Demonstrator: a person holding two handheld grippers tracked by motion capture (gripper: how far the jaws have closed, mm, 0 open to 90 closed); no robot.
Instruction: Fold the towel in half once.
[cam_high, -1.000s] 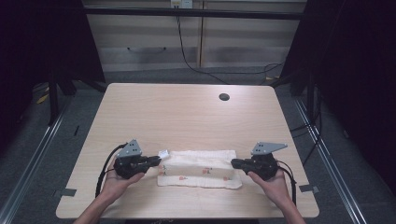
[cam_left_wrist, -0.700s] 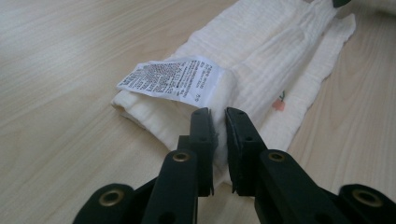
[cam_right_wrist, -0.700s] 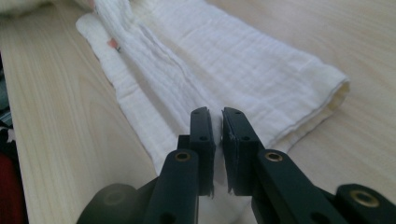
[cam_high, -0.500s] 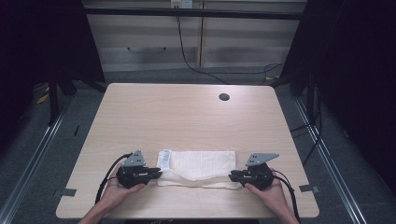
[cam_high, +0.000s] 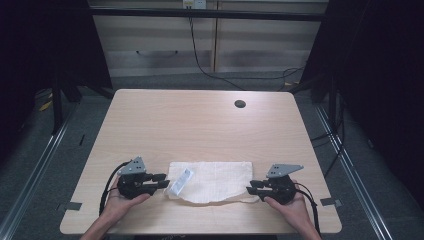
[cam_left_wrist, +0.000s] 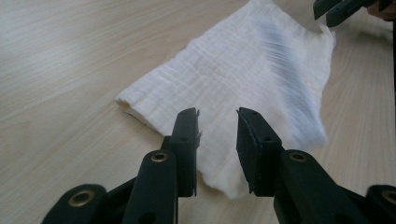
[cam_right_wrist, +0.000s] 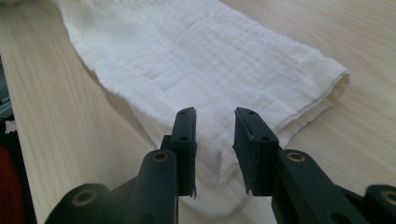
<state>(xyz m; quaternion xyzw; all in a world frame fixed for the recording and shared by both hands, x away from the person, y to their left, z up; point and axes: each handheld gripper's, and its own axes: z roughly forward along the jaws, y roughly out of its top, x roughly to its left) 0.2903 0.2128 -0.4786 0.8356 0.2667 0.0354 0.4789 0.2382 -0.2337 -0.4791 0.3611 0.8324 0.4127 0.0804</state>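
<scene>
A folded white cloth (cam_high: 212, 181) lies flat on the wooden table (cam_high: 200, 130) near its front edge, with a white label (cam_high: 181, 182) at its left end. My left gripper (cam_high: 162, 180) sits at the cloth's left end and my right gripper (cam_high: 250, 187) at its right end. Both sets of jaws have just been opening. In the left gripper view the left gripper (cam_left_wrist: 218, 140) stands open over a corner of the cloth (cam_left_wrist: 243, 79), its pads clear of it. In the right gripper view the right gripper (cam_right_wrist: 215, 140) is open the same way above the cloth (cam_right_wrist: 196, 60).
A round cable hole (cam_high: 240, 104) sits at the table's far right. Pale cabinets (cam_high: 200, 45) stand behind the table, with a black cable (cam_high: 200, 60) hanging down them. The right gripper's jaw tips (cam_left_wrist: 341, 9) show at the far end of the cloth in the left gripper view.
Both grippers held the cloth's ends a second ago. They have let go and their jaws have parted, and the cloth has settled flatter on the table. The hands have hardly moved.
</scene>
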